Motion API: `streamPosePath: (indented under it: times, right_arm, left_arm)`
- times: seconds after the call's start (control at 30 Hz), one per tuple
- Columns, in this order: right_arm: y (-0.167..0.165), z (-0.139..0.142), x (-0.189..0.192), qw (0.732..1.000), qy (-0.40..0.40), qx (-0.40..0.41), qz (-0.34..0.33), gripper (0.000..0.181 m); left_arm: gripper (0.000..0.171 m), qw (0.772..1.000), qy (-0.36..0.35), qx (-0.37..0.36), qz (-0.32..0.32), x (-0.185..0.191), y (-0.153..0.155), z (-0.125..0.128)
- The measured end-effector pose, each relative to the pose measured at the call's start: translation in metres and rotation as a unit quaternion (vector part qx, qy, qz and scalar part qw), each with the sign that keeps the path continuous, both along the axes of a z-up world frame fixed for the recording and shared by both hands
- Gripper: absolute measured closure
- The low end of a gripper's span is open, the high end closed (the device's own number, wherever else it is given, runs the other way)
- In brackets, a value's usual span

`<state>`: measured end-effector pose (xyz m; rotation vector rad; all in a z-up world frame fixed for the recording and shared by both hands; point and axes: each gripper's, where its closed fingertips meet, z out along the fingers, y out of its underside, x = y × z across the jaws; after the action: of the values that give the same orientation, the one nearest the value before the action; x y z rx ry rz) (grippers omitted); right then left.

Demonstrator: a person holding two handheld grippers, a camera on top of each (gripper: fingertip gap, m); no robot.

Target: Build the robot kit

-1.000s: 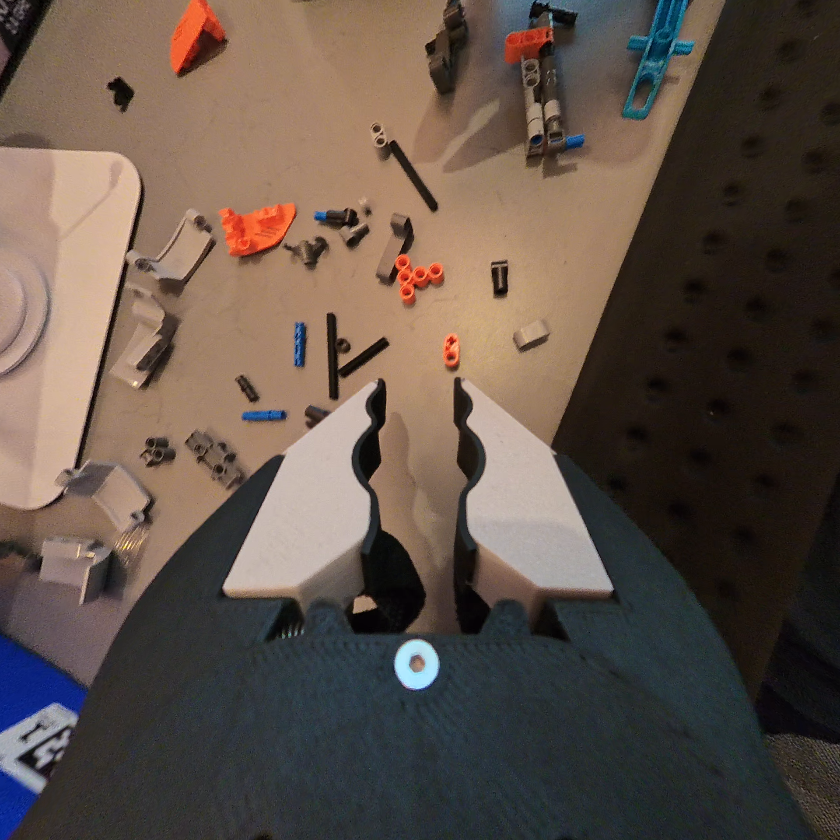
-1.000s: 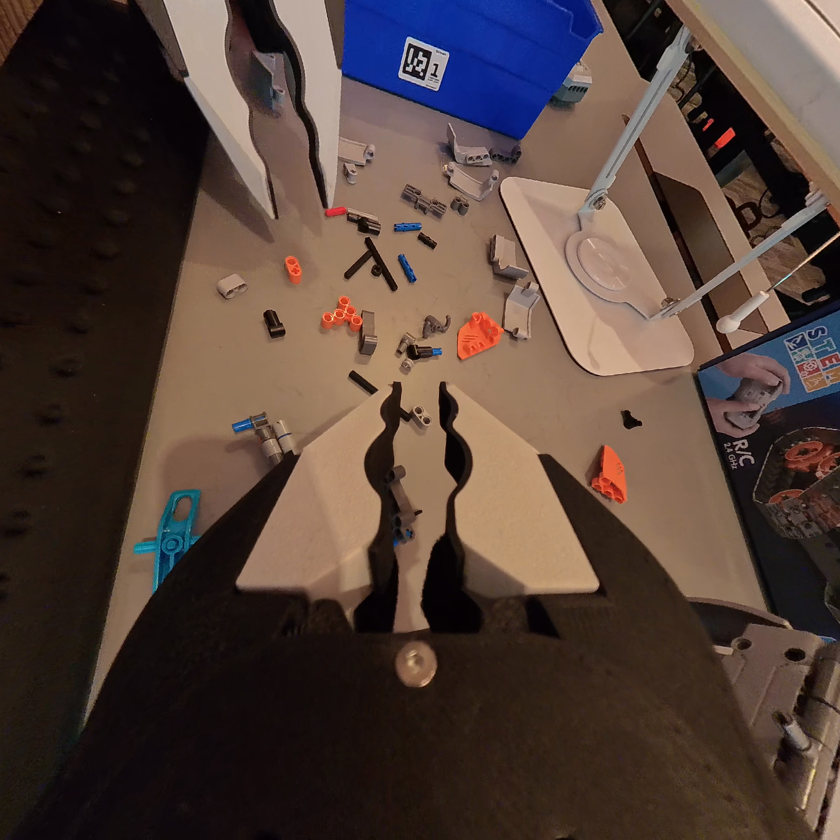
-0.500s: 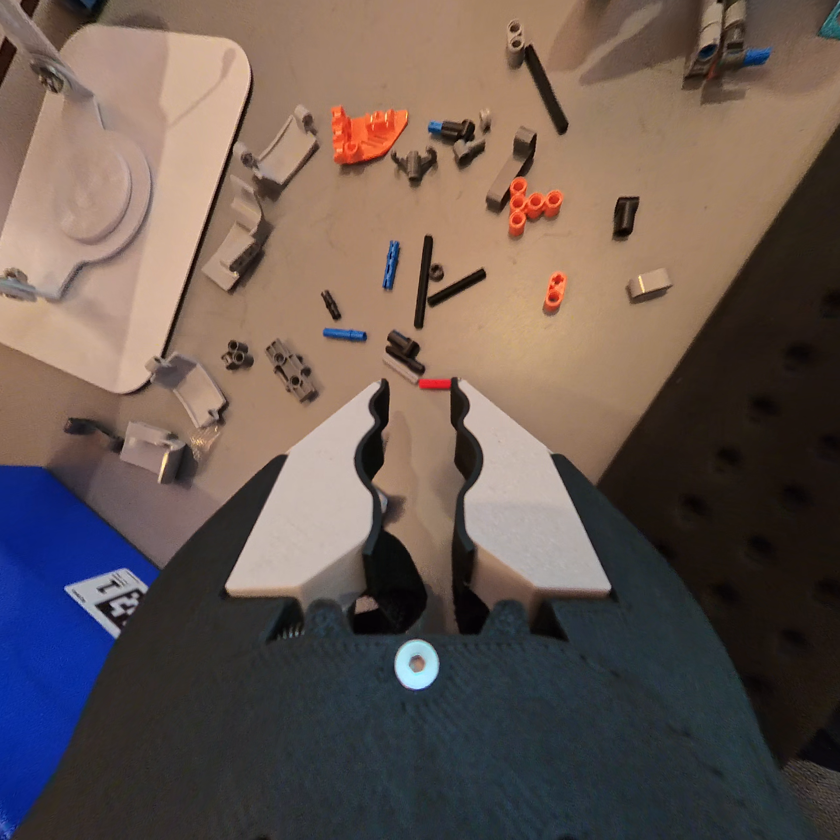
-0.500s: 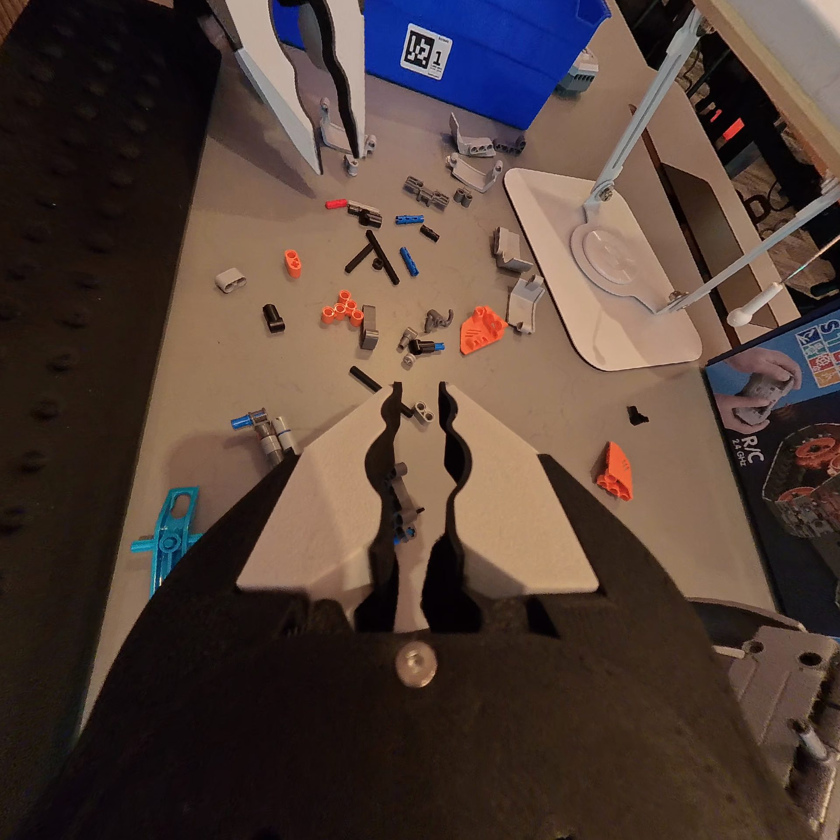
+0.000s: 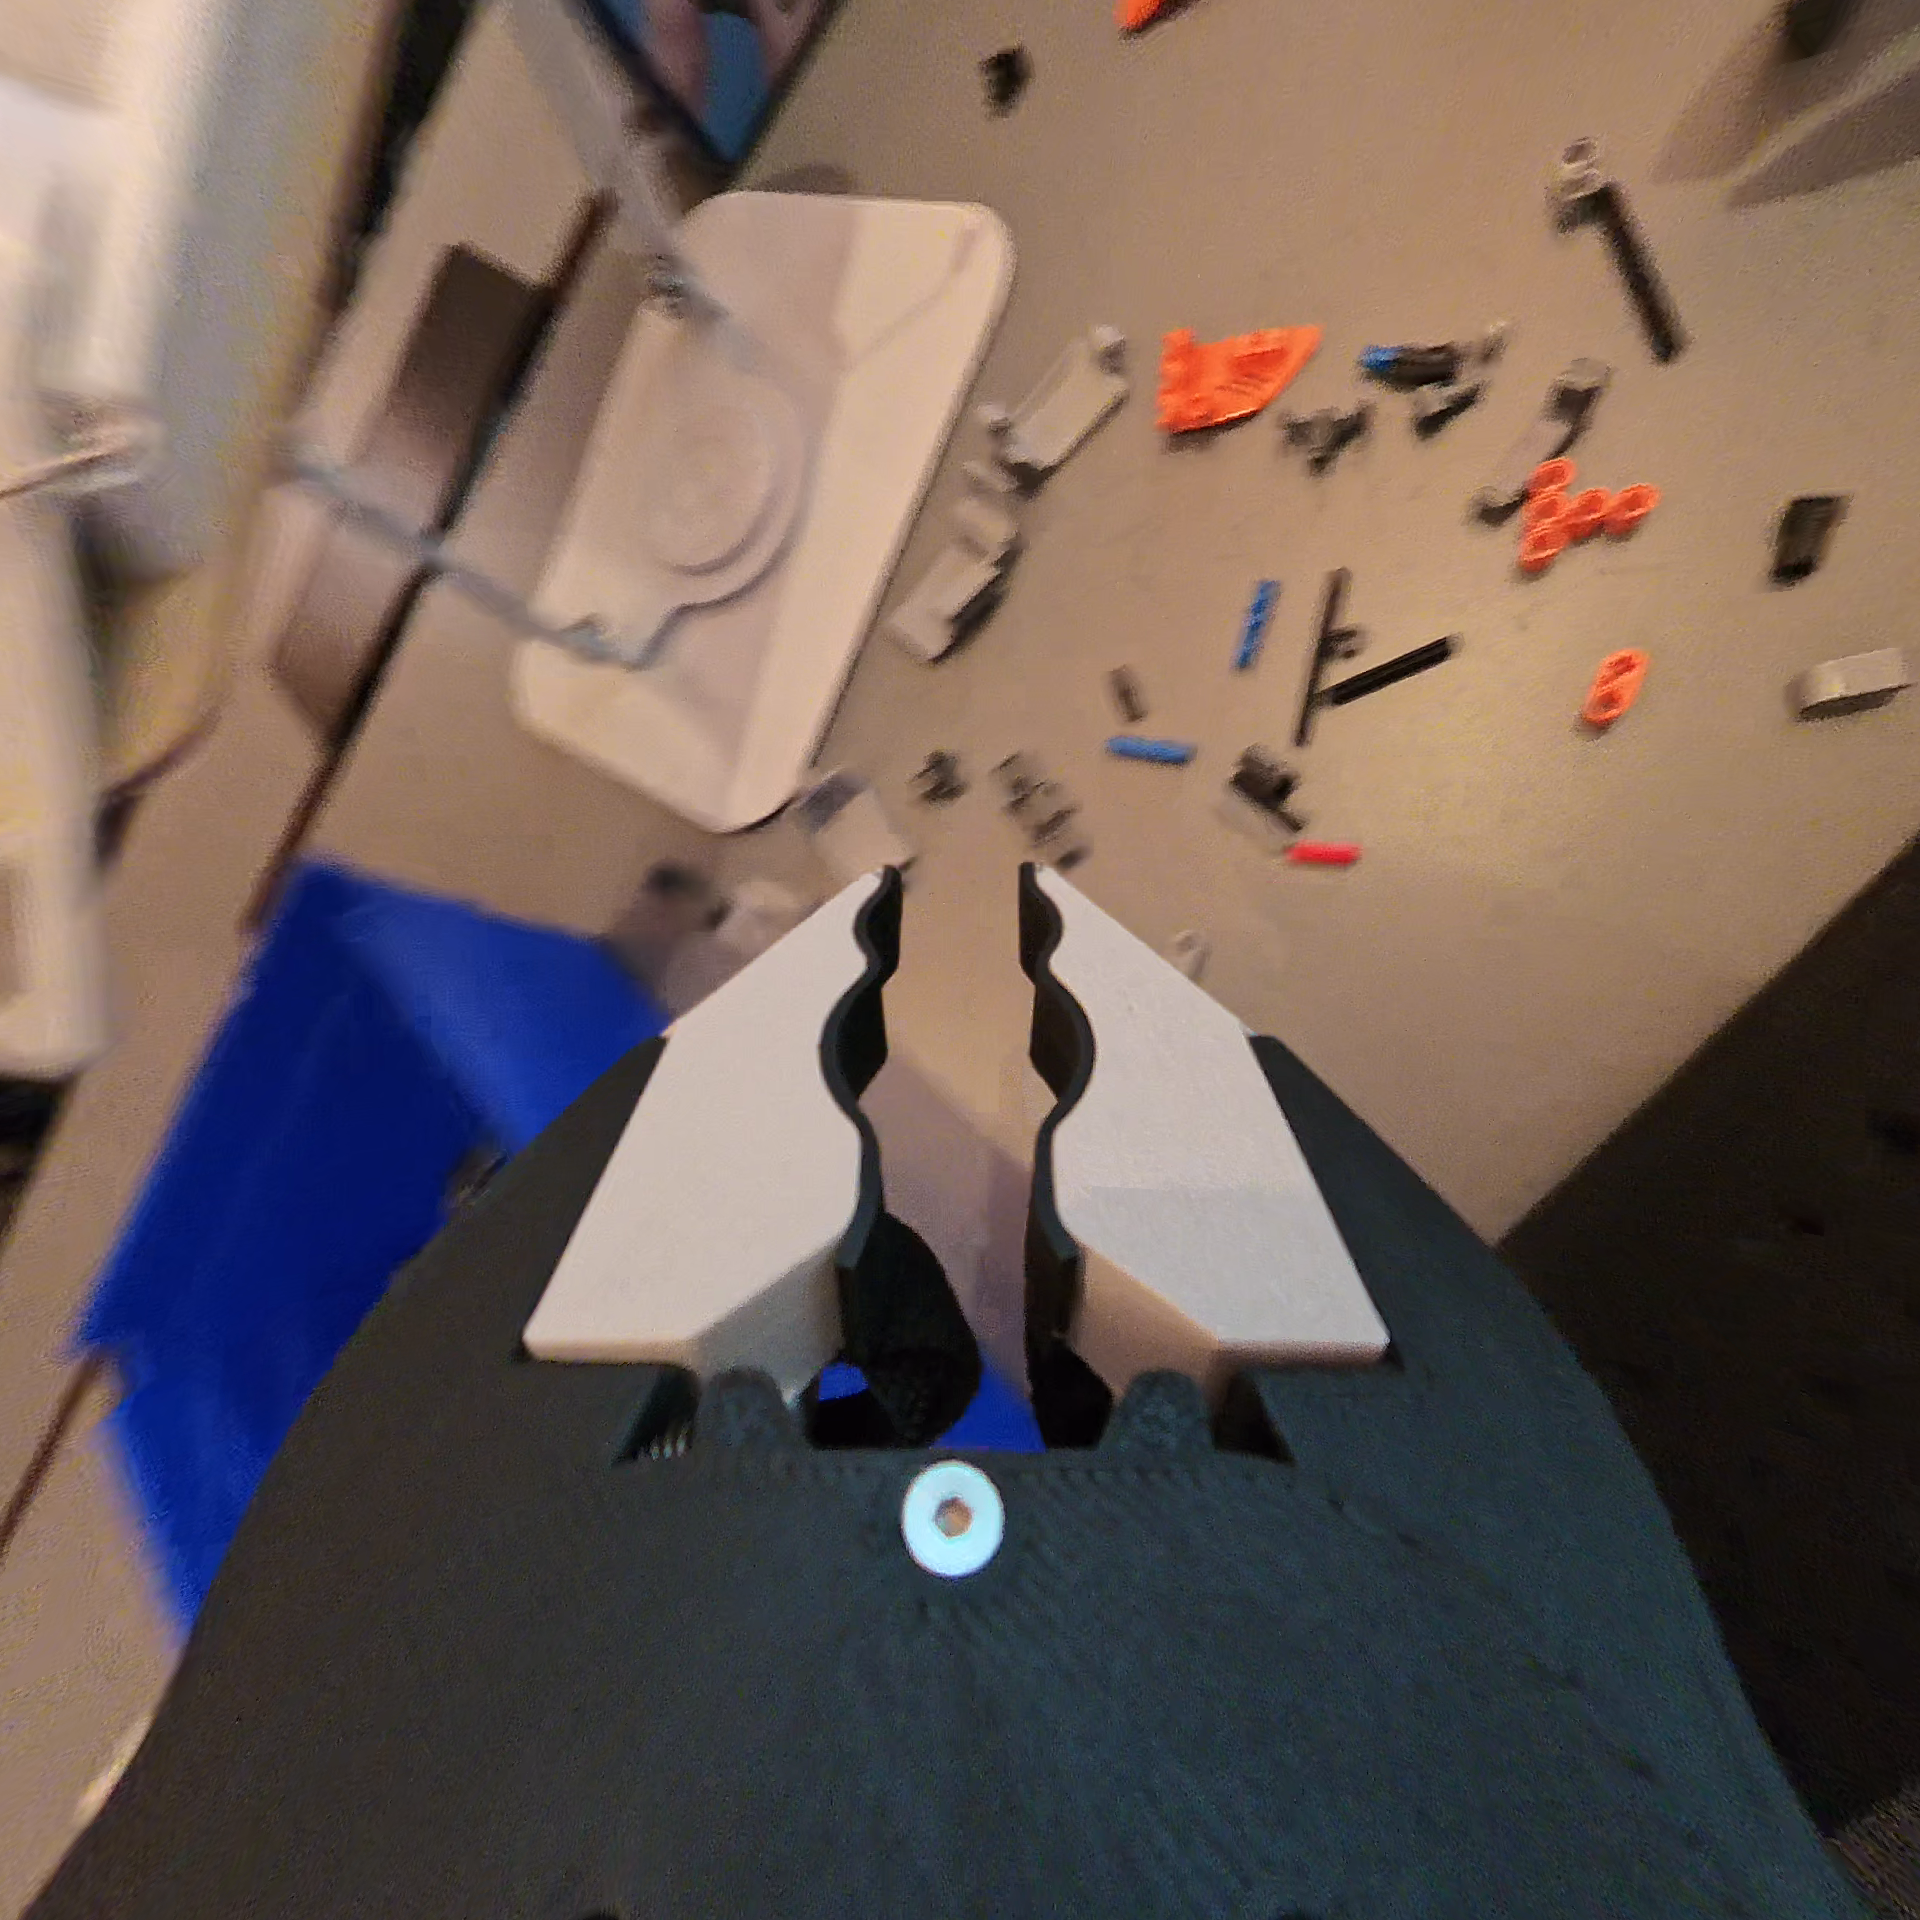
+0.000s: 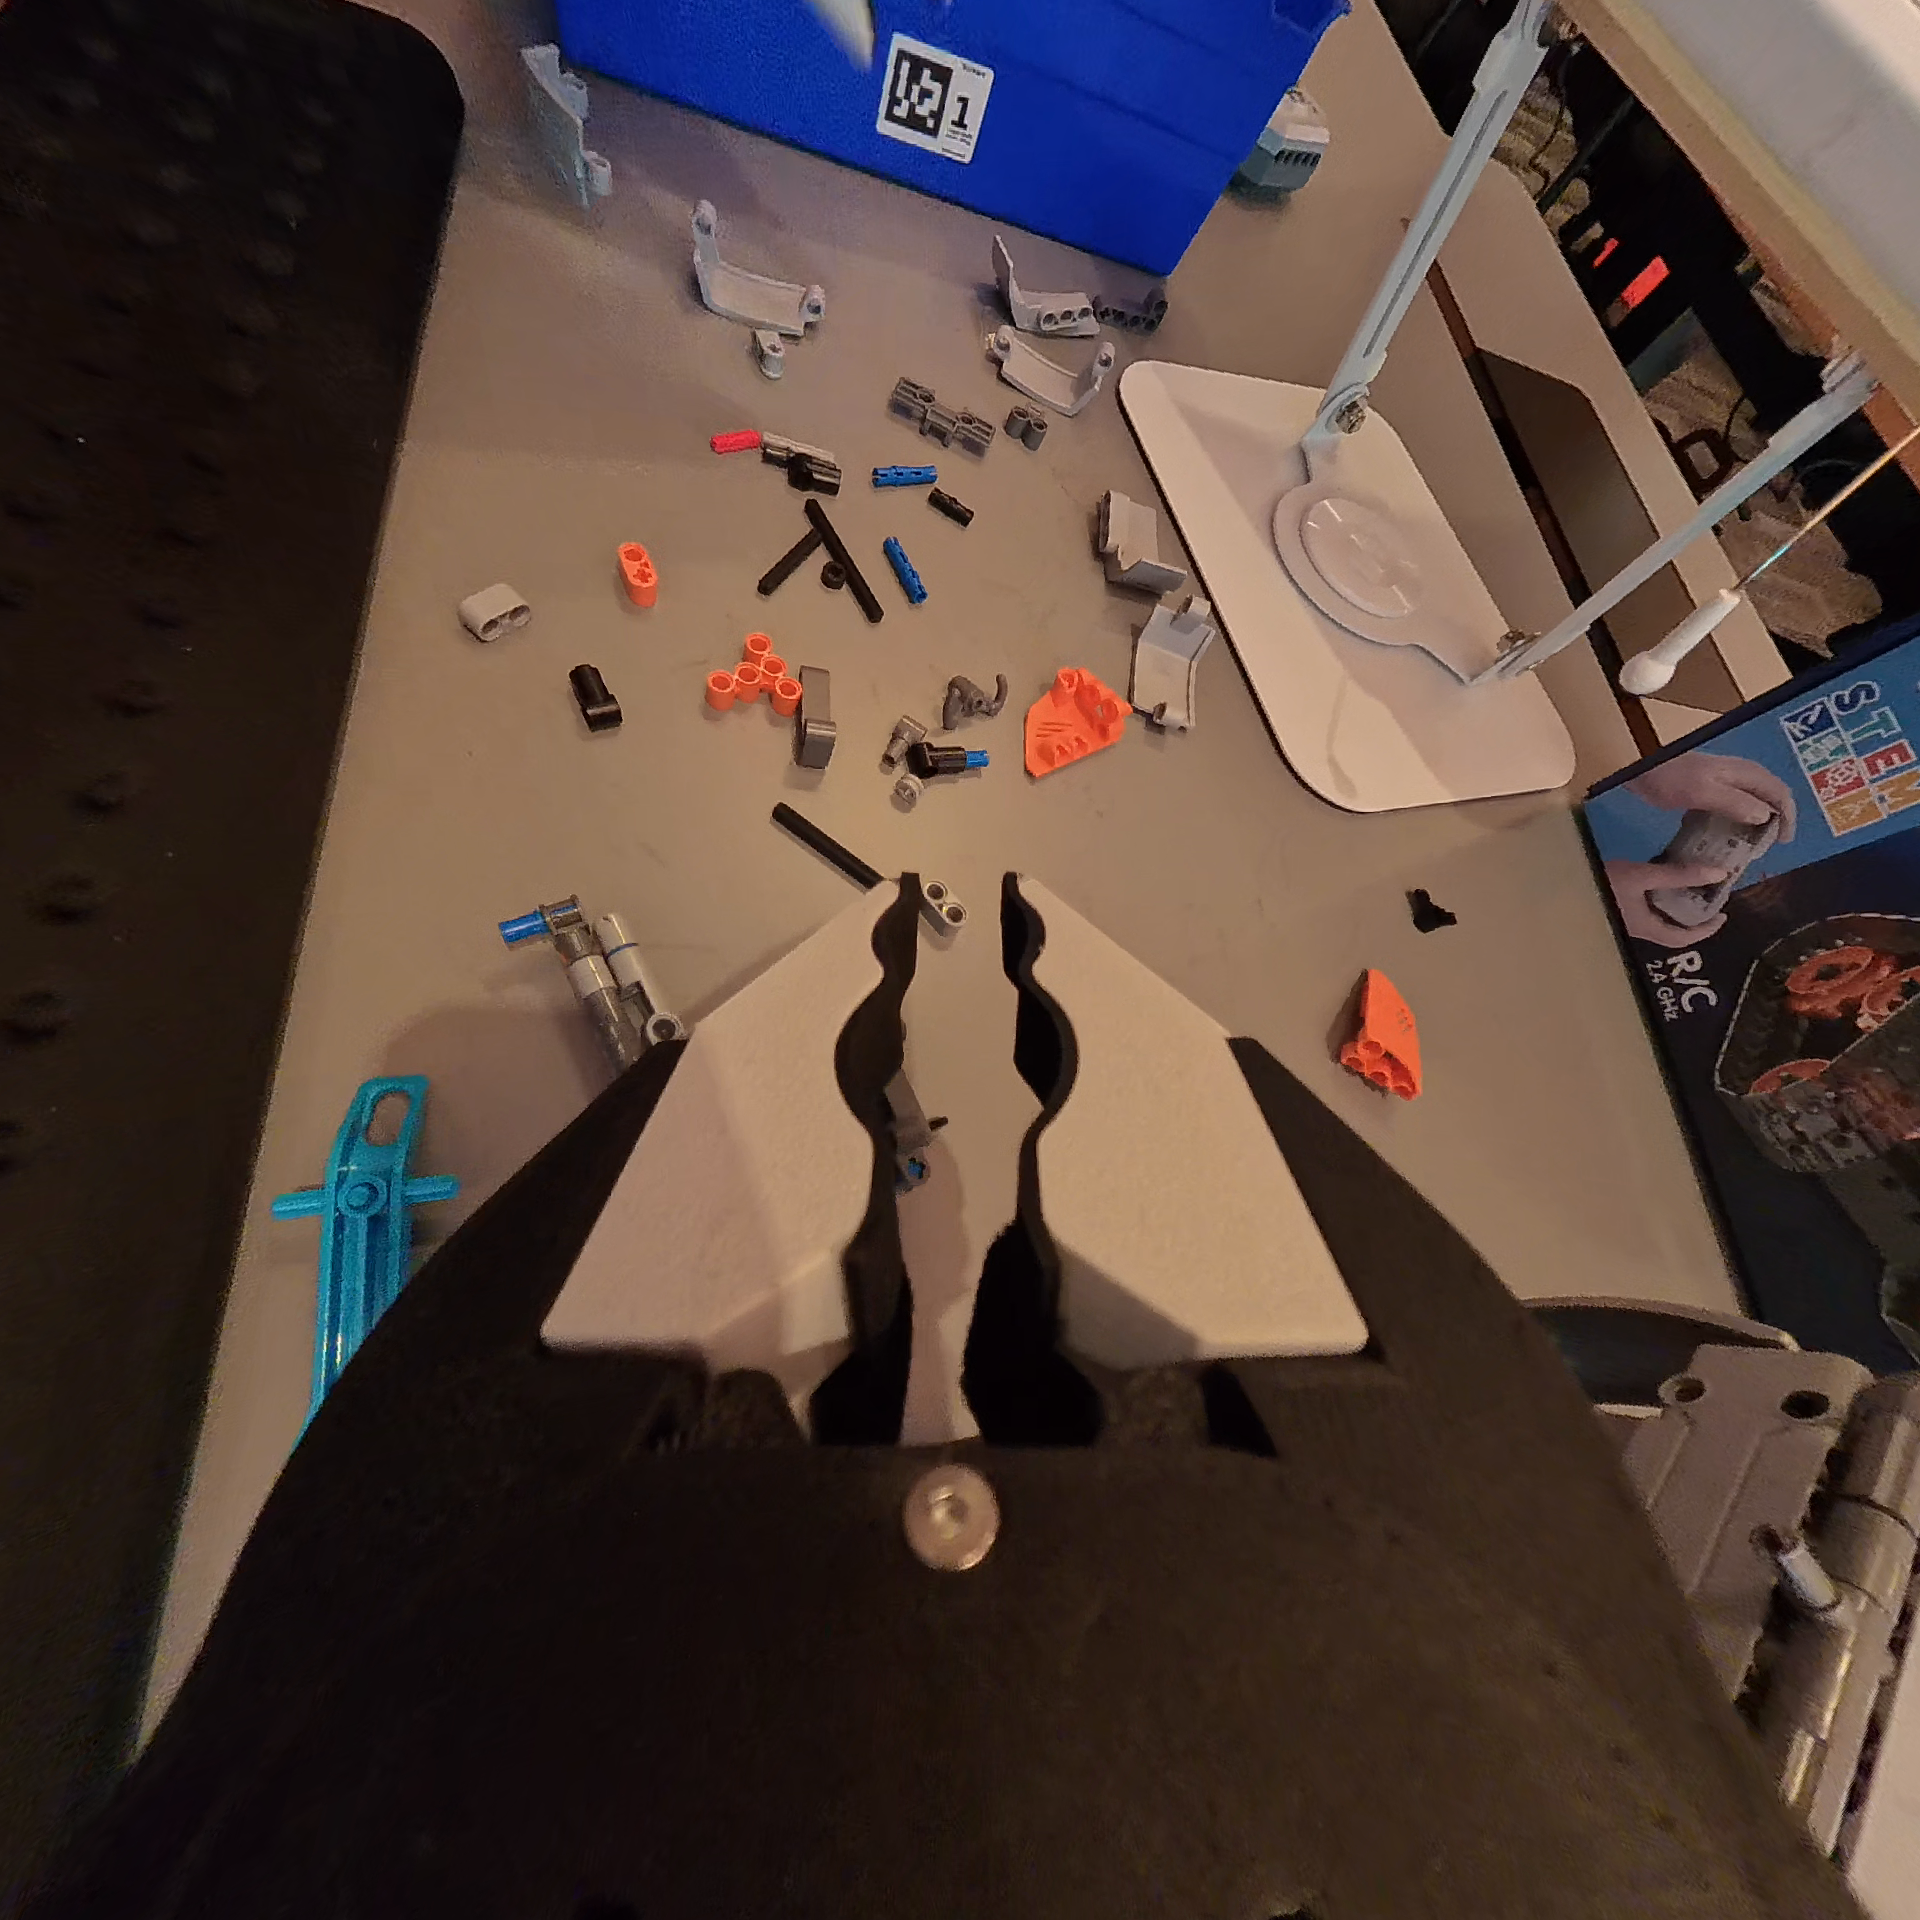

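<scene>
Risk, judged, right side: noted inside the gap of the right gripper, close against one finger, a small grey-and-blue part; impossible to tell whether touching the finger or lying loose on the table. Any closing or sideways shift liable to pinch or flick it. Between the very tips, a small grey two-hole connector, with a black rod just beside; likely to be nudged together by a low pass, being light and loose. Just to one side, a grey cylinder assembly and a teal beam, partly hidden under the gripper body, so open to unseen contact.

Risk, judged, left side: heavy blur across the left wrist view, suggesting fast motion. Small grey pieces just beyond the tips of the left gripper, a blue bin near below and beside it, a white lamp base farther on; scattering or a knock plausible at such speed.

Pose: right gripper held low, tilted down over the table, fingers released and parted, gripping nothing visible. Left gripper raised higher, angled down, fingers likewise parted with nothing between. Farther off, an orange wedge and a printed box, well apart from both.
</scene>
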<state>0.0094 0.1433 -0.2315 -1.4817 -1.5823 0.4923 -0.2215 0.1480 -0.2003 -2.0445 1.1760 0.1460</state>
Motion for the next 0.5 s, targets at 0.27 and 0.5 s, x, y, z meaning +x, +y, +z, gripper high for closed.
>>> streamPosePath:
  times: [0.27, 0.5]
  right_arm:
    - [0.001, -0.005, -0.001, 1.000, 0.006, -0.013, 0.001, 0.168]
    - [0.010, -0.004, -0.001, 1.000, 0.011, -0.014, -0.017, 0.168]
  left_arm:
    - [0.152, 0.984, -0.018, 0.050, 0.171, -0.147, 0.012, 0.071]
    - [0.151, 0.973, 0.009, -0.039, 0.225, -0.215, 0.047, 0.016]
